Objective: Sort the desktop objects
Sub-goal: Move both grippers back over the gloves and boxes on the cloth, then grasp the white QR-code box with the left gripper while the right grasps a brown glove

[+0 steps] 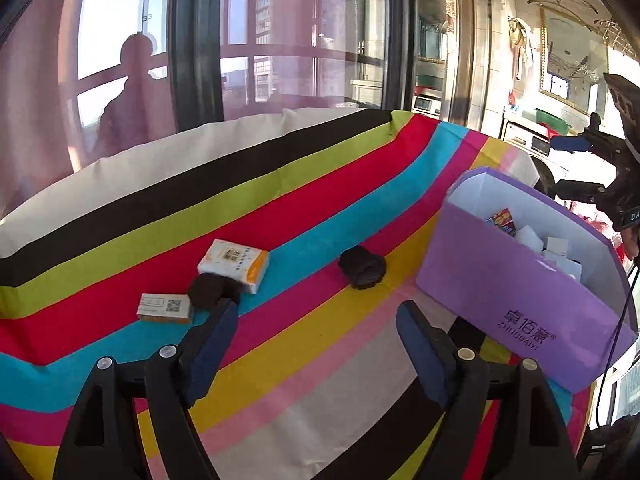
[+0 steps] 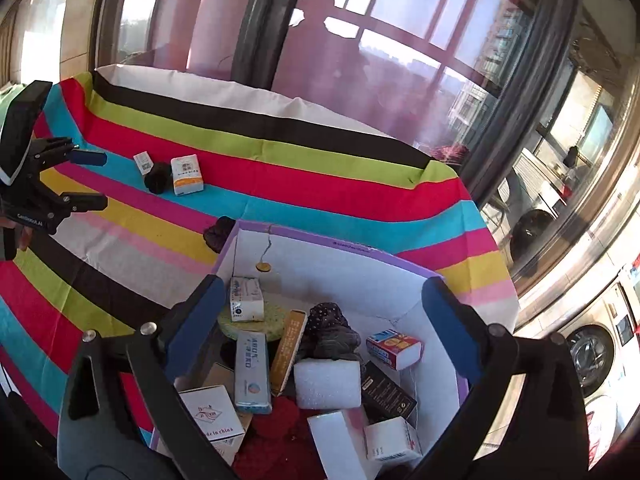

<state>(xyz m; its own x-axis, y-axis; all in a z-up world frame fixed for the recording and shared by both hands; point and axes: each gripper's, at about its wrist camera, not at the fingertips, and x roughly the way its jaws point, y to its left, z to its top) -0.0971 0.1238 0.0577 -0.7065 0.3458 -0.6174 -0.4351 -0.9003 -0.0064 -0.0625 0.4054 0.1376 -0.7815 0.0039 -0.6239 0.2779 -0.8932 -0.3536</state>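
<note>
Striped tablecloth (image 1: 280, 208) before a window (image 1: 280, 32); purple box (image 1: 520, 304) aboard.

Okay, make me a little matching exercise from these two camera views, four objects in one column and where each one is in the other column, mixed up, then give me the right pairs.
Things:
1. tissue pack
2. small white carton
3. dark fabric bundle
4. white foam block

Places:
A. inside the purple box
B. alone on the striped cloth, just left of the purple box in the left wrist view
C. farthest from the purple box, beside another dark bundle
D. on the red and blue stripes, its near end against that other dark bundle

Pairs: 1-D, 2-C, 3-B, 4-A
</note>
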